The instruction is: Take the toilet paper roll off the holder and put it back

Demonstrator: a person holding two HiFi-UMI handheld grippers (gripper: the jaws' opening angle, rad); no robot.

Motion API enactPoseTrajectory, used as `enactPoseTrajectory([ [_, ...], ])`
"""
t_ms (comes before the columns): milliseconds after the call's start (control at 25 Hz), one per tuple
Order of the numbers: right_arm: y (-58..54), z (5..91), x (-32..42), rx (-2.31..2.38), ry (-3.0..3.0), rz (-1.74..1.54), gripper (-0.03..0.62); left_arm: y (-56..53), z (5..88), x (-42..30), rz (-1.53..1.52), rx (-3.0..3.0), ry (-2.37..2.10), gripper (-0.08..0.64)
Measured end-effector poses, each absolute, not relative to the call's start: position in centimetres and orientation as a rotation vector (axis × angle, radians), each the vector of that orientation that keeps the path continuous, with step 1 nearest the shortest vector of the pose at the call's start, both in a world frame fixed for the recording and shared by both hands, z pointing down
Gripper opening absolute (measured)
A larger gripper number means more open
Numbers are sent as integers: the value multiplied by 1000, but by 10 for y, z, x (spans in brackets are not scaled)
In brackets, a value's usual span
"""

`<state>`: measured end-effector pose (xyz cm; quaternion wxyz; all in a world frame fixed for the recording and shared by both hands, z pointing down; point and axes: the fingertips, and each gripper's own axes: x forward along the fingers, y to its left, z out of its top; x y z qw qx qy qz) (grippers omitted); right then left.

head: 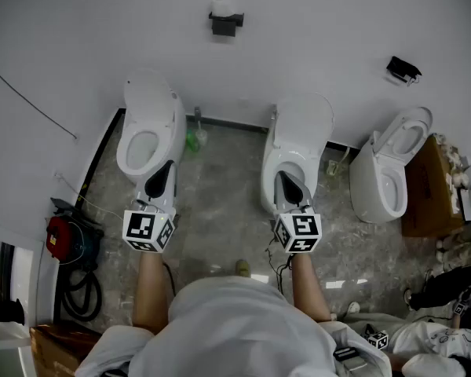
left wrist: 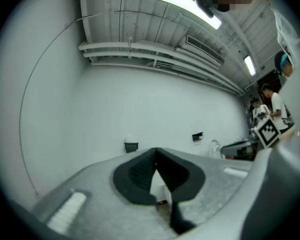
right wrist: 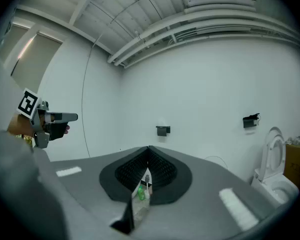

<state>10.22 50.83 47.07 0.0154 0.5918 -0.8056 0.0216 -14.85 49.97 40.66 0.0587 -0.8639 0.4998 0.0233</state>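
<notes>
Plainly nothing has begun: my left gripper [head: 166,170] and right gripper [head: 285,179] both have their jaws closed on nothing, well apart from the wall. The white toilet paper roll [head: 222,8] sits on its black wall-mounted holder [head: 224,24] at twelve o'clock, so removal and return both remain.

The toilet paper holder [head: 225,23] hangs on the wall [head: 94,30] above and between the left toilet [head: 147,104] and middle toilet [head: 302,124] (a second holder [head: 403,69] is above the right toilet [head: 391,175]).
</notes>
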Motion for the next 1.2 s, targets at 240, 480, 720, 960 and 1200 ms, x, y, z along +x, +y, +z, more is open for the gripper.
enactPoseTrajectory([
  [240, 510, 471, 101, 1847, -2494, 63, -1, 500, 402, -151, 91, -2618, 1511, 0],
  [480, 512, 466, 97, 1863, -2502, 33, -2, 505, 404, -157, 75, -2615, 1520, 0],
  [720, 513, 465, 80, 1836, -2522, 9, -2, 507, 407, -176, 56, -2609, 1532, 0],
  [960, 514, 457, 63, 1810, -2538, -35, -2, 509, 403, -197, 49, -2593, 1531, 0],
  [1200, 521, 454, 49, 1824, -2506, -51, -2, 517, 405, -214, 42, -2606, 1509, 0],
])
